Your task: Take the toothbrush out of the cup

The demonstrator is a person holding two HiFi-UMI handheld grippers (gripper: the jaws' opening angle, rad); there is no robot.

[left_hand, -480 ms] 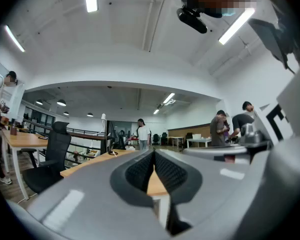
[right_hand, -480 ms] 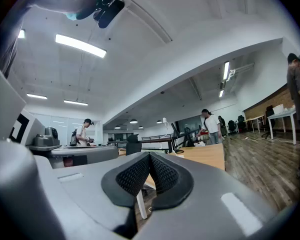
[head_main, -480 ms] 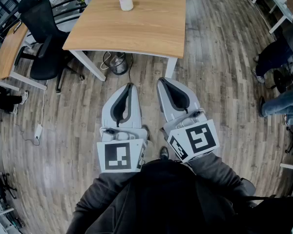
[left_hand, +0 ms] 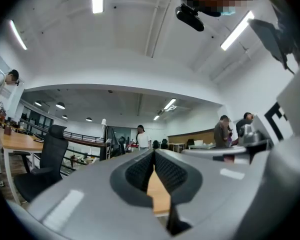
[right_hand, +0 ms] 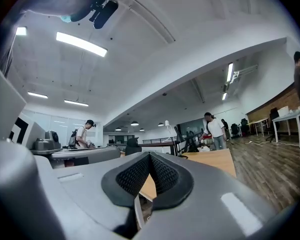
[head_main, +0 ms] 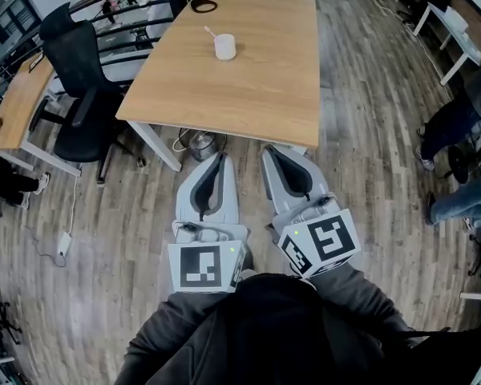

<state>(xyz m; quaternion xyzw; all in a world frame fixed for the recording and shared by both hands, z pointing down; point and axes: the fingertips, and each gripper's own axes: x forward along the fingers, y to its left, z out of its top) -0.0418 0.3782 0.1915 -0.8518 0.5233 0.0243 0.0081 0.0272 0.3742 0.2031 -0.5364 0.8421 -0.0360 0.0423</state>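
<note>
A white cup [head_main: 225, 47] stands on the far half of the wooden table [head_main: 248, 95], with a toothbrush [head_main: 211, 31] leaning out of it to the left. My left gripper [head_main: 219, 158] and right gripper [head_main: 268, 151] are held side by side, level, just short of the table's near edge and well away from the cup. Both are shut with nothing between the pads. In the left gripper view the left gripper [left_hand: 153, 154] has its pads touching at the tip. The right gripper view shows the same of the right gripper [right_hand: 149, 156]. Neither gripper view shows the cup.
A black office chair [head_main: 80, 79] stands left of the table, beside another desk [head_main: 12, 95]. A wire bin [head_main: 199, 144] and cables lie under the table. People sit at the right [head_main: 457, 111]. A black cable loop [head_main: 201, 6] lies on the table's far end.
The table and cup have come nearer and lower in the head view. Both grippers now reach almost to the table's near edge. Their jaws stay shut.
</note>
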